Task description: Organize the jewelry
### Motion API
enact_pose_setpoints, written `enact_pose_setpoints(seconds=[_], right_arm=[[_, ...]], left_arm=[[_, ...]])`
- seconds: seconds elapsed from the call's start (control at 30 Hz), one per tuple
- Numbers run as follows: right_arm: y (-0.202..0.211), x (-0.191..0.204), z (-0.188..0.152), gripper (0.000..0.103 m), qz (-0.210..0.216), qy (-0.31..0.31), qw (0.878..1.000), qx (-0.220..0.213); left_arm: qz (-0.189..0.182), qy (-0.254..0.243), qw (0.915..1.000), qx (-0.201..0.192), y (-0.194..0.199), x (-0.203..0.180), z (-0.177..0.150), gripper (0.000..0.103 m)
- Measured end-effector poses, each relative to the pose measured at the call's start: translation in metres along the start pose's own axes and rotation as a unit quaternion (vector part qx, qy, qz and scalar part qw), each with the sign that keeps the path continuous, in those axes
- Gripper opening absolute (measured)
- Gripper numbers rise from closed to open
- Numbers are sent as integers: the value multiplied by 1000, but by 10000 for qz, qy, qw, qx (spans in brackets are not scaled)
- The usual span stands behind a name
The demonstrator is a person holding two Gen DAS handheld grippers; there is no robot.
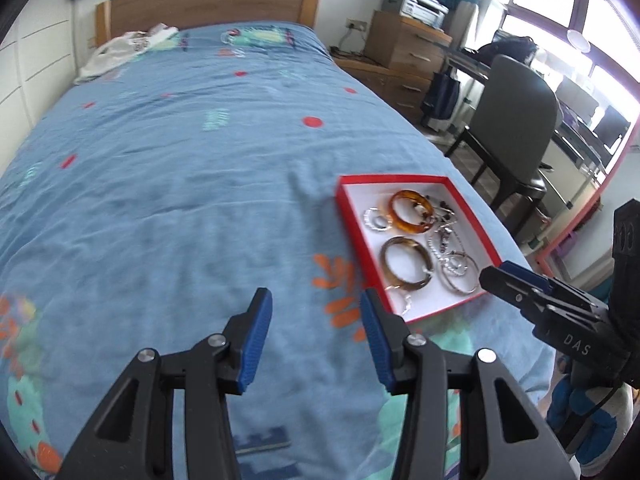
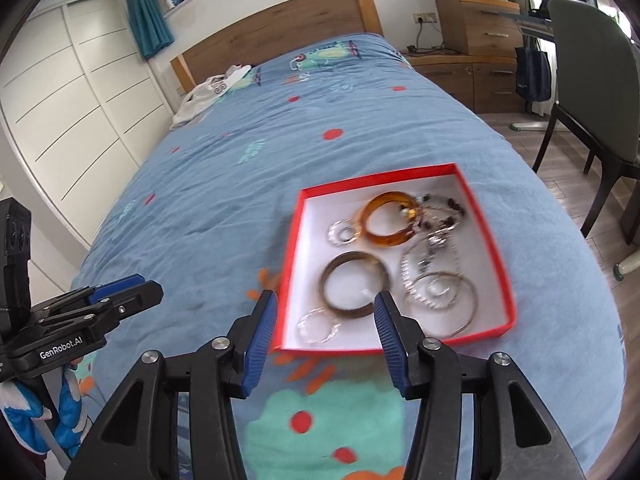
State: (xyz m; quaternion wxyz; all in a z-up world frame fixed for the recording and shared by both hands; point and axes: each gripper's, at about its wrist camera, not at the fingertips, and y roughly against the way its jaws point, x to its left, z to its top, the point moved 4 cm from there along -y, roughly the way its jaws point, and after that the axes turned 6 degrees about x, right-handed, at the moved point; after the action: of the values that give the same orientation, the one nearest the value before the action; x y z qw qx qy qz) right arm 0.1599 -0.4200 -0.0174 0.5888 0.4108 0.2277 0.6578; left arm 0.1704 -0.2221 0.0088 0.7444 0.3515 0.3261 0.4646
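The right gripper (image 2: 325,334) is hanging just above the near edge of the red box (image 2: 493,240), with its two blue pads (image 2: 261,344) standing wide apart and holding nothing. Between them, the near wall of the box and part of the brown bangle (image 2: 354,286) are showing, but the pads are not touching either one. The left gripper (image 1: 316,340) is also standing spread wide and holding nothing; it is hovering over the blue bedspread (image 1: 168,184), just to the left of the box's near corner.

The box is lying on the bedspread near the right edge of the bed, and all the jewelry is sitting inside it. The amber bangle (image 2: 391,220) is lying toward the far side, the brown bangle in front of it. A small silver ring of beads (image 2: 341,234) is touching the amber bangle on its left, and another silver ring (image 2: 317,326) is lying at the near wall. On the right side, a thin metal hoop (image 2: 442,304) and tangled silver chains (image 2: 430,252) are overlapping; the picture is blurred there, so I cannot separate the pieces.

A dark chair (image 2: 592,92) is standing on the floor beside the bed.
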Motion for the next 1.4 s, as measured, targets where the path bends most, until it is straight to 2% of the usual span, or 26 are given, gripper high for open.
enact_pose_setpoints(seconds=[0.03, 0.23, 0.33, 0.4, 0.47, 0.8, 1.4], right_arm=[[2, 12, -6, 51, 9, 40, 10000, -15], [9, 63, -29, 59, -49, 231, 9996, -149], [15, 86, -40, 64, -52, 437, 9989, -190], [21, 101, -47, 74, -104, 510, 9982, -306], [27, 113, -52, 78, -149, 575, 9974, -416], [45, 140, -72, 101, -335, 747, 9942, -704], [72, 127, -94, 102, -629, 792, 9893, -1048]], left_arm=[[73, 74, 9999, -87, 11, 10, -7, 53], [453, 358, 9974, -422, 55, 56, -45, 61], [613, 510, 9952, -566, 72, 76, -62, 62], [693, 568, 9938, -656, 82, 85, -72, 62], [796, 634, 9920, -747, 91, 95, -80, 62], [1003, 675, 9872, -1040, 116, 103, -98, 62], [1357, 650, 9807, -1246, 134, 89, -115, 62]])
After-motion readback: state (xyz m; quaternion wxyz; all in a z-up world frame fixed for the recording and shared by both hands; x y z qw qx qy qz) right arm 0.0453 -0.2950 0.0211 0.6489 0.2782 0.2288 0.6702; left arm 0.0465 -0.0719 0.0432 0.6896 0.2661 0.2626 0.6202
